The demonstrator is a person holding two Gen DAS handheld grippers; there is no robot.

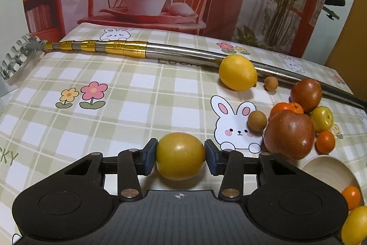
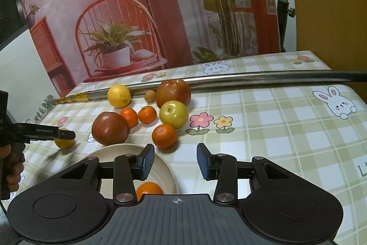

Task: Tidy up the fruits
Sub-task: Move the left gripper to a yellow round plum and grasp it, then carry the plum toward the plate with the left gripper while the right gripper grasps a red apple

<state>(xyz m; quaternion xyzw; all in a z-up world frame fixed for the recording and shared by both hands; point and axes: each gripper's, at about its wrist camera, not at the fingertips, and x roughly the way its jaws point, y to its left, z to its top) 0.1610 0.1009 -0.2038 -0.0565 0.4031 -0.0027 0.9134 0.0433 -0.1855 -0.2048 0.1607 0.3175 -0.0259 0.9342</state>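
Observation:
My left gripper (image 1: 181,157) is shut on a small yellow fruit (image 1: 180,160), with both blue pads pressed to its sides just above the checked tablecloth. In the right wrist view that fruit (image 2: 64,143) shows at the far left. My right gripper (image 2: 175,161) is open with nothing between its fingers; its left finger hangs over a cream plate (image 2: 110,153) that holds an orange (image 2: 149,190). Beyond it lie two red apples (image 2: 110,129) (image 2: 173,90), a yellow-green apple (image 2: 173,114), a lemon (image 2: 118,95) and three tangerines, the nearest (image 2: 164,136).
A long steel pole with a gold end (image 1: 183,53) lies across the back of the table, behind the fruit. A small brown longan (image 1: 257,121) sits beside the near apple. A printed backdrop stands behind the table. A hand (image 2: 13,167) grips the left tool.

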